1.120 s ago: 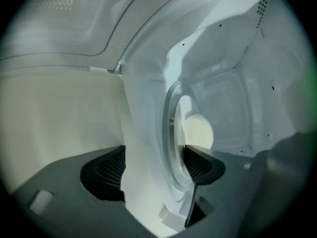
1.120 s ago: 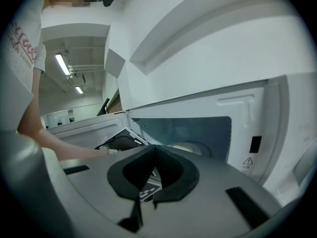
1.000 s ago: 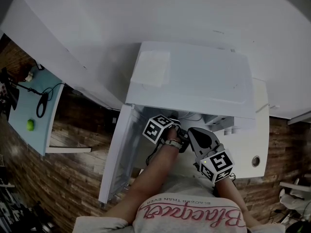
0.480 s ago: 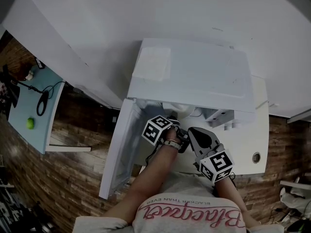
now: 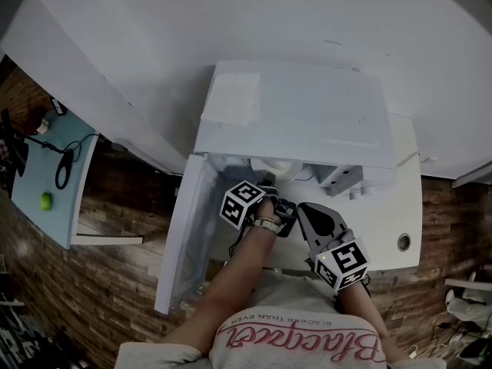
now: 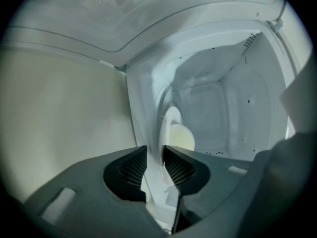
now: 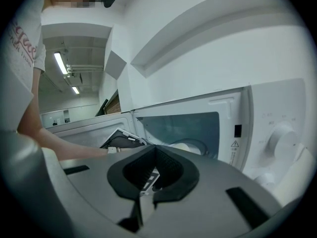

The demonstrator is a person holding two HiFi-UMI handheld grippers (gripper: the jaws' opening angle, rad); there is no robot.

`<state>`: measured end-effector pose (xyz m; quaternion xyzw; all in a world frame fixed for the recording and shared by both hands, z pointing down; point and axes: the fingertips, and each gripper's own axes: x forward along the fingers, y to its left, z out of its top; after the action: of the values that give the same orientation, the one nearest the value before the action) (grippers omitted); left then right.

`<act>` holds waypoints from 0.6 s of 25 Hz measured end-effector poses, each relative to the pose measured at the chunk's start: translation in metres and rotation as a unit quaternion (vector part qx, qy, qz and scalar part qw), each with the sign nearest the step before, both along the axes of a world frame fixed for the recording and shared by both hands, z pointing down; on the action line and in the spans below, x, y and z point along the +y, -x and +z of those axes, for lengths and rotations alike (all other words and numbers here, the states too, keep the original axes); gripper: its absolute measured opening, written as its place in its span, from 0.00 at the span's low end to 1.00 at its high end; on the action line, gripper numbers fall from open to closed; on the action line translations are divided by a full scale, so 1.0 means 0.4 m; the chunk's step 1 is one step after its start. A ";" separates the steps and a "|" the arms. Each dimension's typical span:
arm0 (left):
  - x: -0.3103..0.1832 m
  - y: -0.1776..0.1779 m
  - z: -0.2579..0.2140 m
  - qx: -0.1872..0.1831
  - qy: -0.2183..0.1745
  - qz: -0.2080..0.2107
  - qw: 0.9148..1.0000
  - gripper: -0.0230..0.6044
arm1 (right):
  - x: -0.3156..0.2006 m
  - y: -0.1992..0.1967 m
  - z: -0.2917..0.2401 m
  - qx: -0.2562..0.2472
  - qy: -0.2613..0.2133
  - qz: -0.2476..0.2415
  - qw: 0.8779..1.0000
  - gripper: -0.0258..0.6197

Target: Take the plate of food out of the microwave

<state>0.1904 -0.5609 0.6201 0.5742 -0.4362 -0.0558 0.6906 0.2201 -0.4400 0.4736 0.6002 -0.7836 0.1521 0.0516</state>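
White counter under microwave, brown floor

White counter under a white microwave, door open

Microwave: sitting on the white table, its door hanging open to the left.
Left gripper: reaching into the cavity, jaws just closing on the plate.
Right gripper: hovering just beside it, outside.
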 end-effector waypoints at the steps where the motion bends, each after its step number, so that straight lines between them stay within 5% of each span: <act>1: 0.000 0.000 0.000 0.003 0.004 -0.001 1.000 0.22 | 0.004 -0.002 0.000 0.000 -0.001 0.003 1.000 0.06; 15: 0.005 0.005 -0.016 0.020 0.015 0.007 1.000 0.16 | 0.032 -0.016 -0.006 0.002 -0.007 0.023 1.000 0.06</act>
<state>0.1885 -0.5591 0.6137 0.5655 -0.4195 -0.0559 0.7079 0.2264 -0.4270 0.4713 0.6188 -0.7703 0.1472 0.0453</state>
